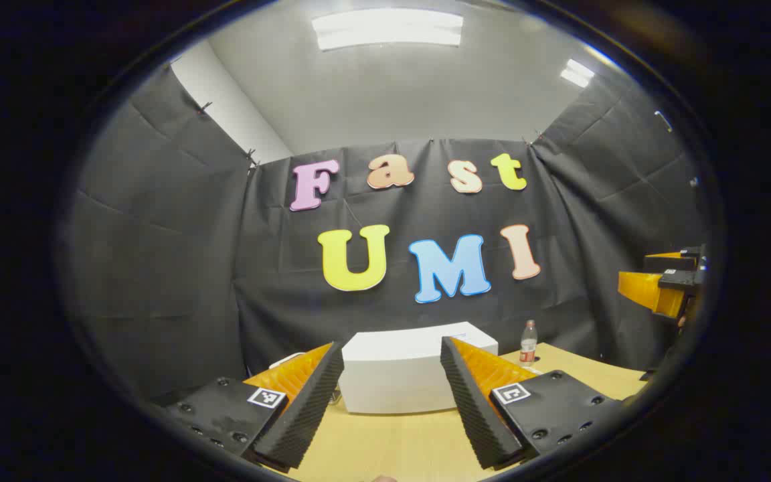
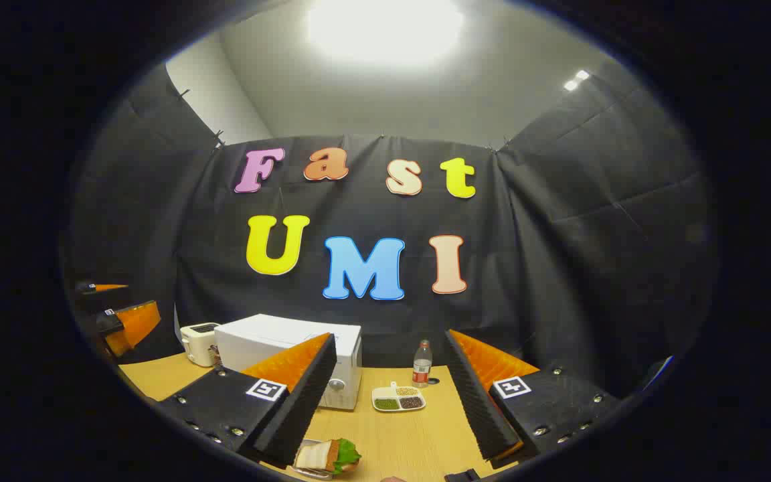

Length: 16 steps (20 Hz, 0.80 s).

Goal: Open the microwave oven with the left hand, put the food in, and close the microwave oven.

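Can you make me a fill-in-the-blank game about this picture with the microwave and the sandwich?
1. The microwave has its door ____.
2. The sandwich lies on the table near the right gripper, whose fingers are ____.
3. The little dish of beans stands just in front of the ____.
4. Left of the microwave stands a pale ____.

Missing words: closed; open; bottle; toaster

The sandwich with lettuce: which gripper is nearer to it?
Right. The sandwich with lettuce lies just below the open right gripper; the left gripper faces the white microwave instead.
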Tool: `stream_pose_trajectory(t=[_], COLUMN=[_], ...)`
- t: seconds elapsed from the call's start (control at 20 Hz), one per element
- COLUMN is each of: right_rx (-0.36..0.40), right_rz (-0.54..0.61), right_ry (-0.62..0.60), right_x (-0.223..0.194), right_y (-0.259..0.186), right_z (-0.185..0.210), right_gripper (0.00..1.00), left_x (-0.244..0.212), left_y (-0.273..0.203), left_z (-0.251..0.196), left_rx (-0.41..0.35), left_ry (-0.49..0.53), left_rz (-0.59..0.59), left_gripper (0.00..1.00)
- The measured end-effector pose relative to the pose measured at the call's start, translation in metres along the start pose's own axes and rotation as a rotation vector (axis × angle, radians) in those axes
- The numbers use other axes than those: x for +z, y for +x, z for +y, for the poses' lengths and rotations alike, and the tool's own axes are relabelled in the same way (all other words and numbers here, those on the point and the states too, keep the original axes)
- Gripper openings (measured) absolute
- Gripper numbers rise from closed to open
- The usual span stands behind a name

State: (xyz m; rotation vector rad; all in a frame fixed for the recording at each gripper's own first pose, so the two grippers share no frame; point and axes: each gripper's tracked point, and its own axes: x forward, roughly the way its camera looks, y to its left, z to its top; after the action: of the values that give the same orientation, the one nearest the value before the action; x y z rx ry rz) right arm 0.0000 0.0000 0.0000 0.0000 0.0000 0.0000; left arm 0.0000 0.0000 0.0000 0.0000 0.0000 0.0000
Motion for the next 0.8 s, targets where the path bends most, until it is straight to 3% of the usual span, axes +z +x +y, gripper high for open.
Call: stream_pose_trajectory(t=[0.05,0.1,0.2,0.3,0.35,0.4,0.55,0.8], right_rx=[-0.001,-0.001,0.002,0.003,0.005,0.006,0.010,0.022], right_rz=[0.002,0.004,0.008,0.005,0.003,0.001,0.000,0.006], right_ry=[0.000,0.000,-0.001,-0.003,-0.002,0.000,0.001,0.010], right_x=[0.000,-0.001,-0.002,-0.002,-0.002,-0.001,-0.002,-0.008], right_y=[0.000,0.001,0.001,0.002,0.002,0.002,0.003,-0.002], right_z=[-0.002,-0.003,-0.004,-0.005,-0.006,-0.007,-0.010,-0.020], right_gripper=[0.96,0.96,0.96,0.96,0.96,0.96,0.96,0.96], left_x=[0.000,0.000,0.000,-0.001,-0.001,0.001,0.000,0.003], left_y=[0.001,0.001,0.000,0.000,0.000,0.001,0.001,0.000], left_z=[-0.002,-0.006,-0.010,-0.011,-0.012,-0.013,-0.016,-0.033], left_rx=[-0.001,-0.004,-0.006,-0.001,0.000,0.002,0.006,-0.010], left_ry=[-0.002,-0.006,-0.010,-0.010,-0.011,-0.013,-0.018,-0.051], left_rz=[0.003,0.002,0.003,0.002,0.002,0.003,0.005,-0.011], left_gripper=[0.96,0.99,0.93,0.99,0.95,0.99,0.95,0.99])
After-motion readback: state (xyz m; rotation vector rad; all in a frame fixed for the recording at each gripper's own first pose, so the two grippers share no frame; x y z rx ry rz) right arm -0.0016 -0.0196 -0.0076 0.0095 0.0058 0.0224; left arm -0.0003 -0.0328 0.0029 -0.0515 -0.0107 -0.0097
